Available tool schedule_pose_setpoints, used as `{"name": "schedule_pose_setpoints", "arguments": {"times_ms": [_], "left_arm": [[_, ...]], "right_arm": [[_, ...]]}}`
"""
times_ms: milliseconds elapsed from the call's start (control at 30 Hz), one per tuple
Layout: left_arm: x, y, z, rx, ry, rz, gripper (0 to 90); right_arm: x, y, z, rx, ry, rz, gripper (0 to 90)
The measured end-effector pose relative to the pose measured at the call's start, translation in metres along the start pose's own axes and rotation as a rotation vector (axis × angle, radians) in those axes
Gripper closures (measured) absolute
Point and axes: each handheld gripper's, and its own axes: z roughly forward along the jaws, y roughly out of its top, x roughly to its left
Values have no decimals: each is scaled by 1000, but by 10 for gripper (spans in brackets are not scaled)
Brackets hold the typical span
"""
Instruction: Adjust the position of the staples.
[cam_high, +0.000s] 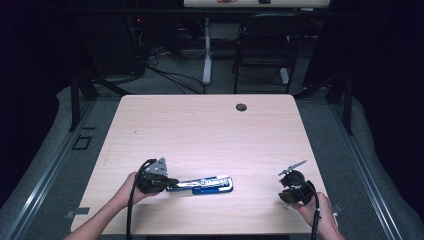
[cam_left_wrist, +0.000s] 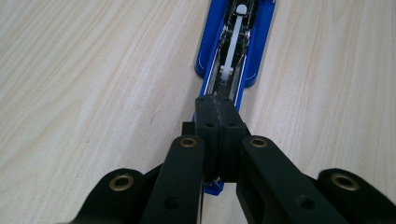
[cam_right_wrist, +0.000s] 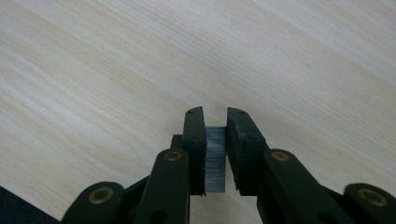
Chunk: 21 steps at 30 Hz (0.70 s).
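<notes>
Open blue stapler (cam_high: 202, 184) lying flat near the table's (cam_high: 200, 125) front edge. Left gripper (cam_left_wrist: 218, 109) jaws together, clamped on its near end. Right gripper (cam_right_wrist: 215, 122) well apart to the side, pinching a grey block, perhaps staples (cam_right_wrist: 215, 158).

— Where's my high view?
— Above my side, facing forward and down over the whole table (cam_high: 210, 125).
— And the gripper views?
— Close, low along their jaws; the left shares the open blue stapler (cam_left_wrist: 233, 51) with it.
</notes>
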Motion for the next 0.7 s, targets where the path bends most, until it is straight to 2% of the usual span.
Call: {"name": "schedule_pose_setpoints", "arguments": {"times_ms": [100, 200, 233, 267, 400, 433, 533, 600, 633, 700], "left_arm": [[-1, 0, -1, 11, 18, 3, 900], [-1, 1, -1, 12, 18, 4, 900], [-1, 0, 0, 2, 6, 1, 900], [-1, 1, -1, 12, 18, 3, 900], [-1, 0, -1, 9, 17, 2, 900], [0, 0, 0, 1, -1, 0, 900], [0, 0, 0, -2, 0, -1, 900], [0, 0, 0, 0, -2, -2, 900], [0, 0, 0, 0, -3, 0, 900], [0, -1, 0, 1, 0, -2, 900]], "right_arm": [[1, 2, 1, -8, 8, -21, 785], [2, 4, 1, -29, 20, -46, 785], [2, 5, 0, -20, 15, -54, 784], [3, 5, 1, -27, 18, -60, 784], [6, 9, 4, -58, 43, -97, 784], [7, 11, 4, -48, 33, -125, 784], [12, 19, 10, -44, 29, -179, 784], [14, 27, 14, -36, 17, -201, 784], [16, 30, 17, -53, 27, -196, 784], [19, 37, 19, -46, 31, -217, 784]]}}
